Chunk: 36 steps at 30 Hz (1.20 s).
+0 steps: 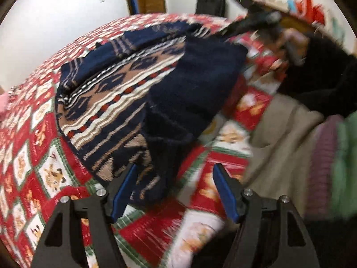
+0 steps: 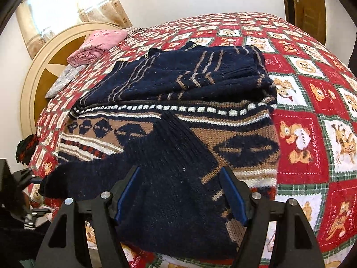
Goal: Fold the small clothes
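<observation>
A navy knitted sweater (image 2: 178,102) with tan, white and red bands lies partly folded on a bed under a red patchwork quilt (image 2: 312,102). One navy sleeve (image 2: 169,156) is laid across its patterned front. My right gripper (image 2: 179,184) hovers open over that sleeve, and its blue pads stand apart from the wool. In the left wrist view the sweater (image 1: 138,98) is blurred. My left gripper (image 1: 175,179) is open at its near hem, with a corner of the knit between the fingers but not pinched. The right gripper's tool (image 1: 256,22) shows blurred at the top right.
A folded pink garment (image 2: 100,42) and a grey cloth (image 2: 64,80) lie near the round cream headboard (image 2: 29,82). A person's beige trousers (image 1: 279,145) and dark sleeve (image 1: 323,78) are at the bed's edge. A black bag (image 1: 210,1) stands by the wall, beside a wooden door (image 2: 305,6).
</observation>
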Each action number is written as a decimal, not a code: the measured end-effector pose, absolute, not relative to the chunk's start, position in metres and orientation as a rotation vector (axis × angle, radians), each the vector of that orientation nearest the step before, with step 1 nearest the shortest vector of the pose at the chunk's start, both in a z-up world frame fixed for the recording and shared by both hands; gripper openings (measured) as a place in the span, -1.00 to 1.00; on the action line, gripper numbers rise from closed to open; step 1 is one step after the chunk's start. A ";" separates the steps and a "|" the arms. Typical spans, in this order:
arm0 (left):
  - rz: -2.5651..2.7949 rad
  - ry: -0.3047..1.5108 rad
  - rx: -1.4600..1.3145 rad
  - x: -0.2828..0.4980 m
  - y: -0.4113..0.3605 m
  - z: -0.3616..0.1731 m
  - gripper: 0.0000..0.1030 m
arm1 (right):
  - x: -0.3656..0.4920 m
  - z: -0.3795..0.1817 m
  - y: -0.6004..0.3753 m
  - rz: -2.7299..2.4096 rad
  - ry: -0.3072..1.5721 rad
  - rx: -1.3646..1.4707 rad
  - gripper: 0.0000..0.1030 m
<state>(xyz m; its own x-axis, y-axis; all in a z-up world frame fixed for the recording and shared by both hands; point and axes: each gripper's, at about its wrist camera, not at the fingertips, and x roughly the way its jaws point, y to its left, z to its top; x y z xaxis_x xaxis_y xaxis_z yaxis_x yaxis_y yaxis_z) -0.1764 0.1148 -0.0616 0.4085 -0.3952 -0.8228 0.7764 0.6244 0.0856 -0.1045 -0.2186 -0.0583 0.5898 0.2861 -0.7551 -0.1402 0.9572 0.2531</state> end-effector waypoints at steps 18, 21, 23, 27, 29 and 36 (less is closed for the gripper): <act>-0.679 1.004 0.022 -0.118 0.147 -0.075 -0.81 | -0.082 -0.059 -0.199 0.301 0.915 -0.013 0.42; -0.622 1.026 -0.012 -0.109 0.150 -0.085 -0.81 | -0.079 -0.073 -0.187 0.274 0.914 -0.108 0.42; -0.605 1.048 -0.076 -0.104 0.157 -0.090 -0.81 | -0.087 -0.075 -0.175 0.278 0.895 -0.202 0.41; -0.611 1.061 -0.107 -0.101 0.157 -0.093 -0.81 | -0.097 -0.070 -0.165 0.335 0.913 -0.256 -0.56; -0.603 1.057 -0.096 -0.102 0.152 -0.094 -0.80 | -0.100 -0.070 -0.161 0.321 0.912 -0.294 -0.63; -0.604 1.009 -0.116 -0.105 0.154 -0.083 -0.85 | -0.119 -0.052 -0.167 0.290 0.850 -0.186 -0.74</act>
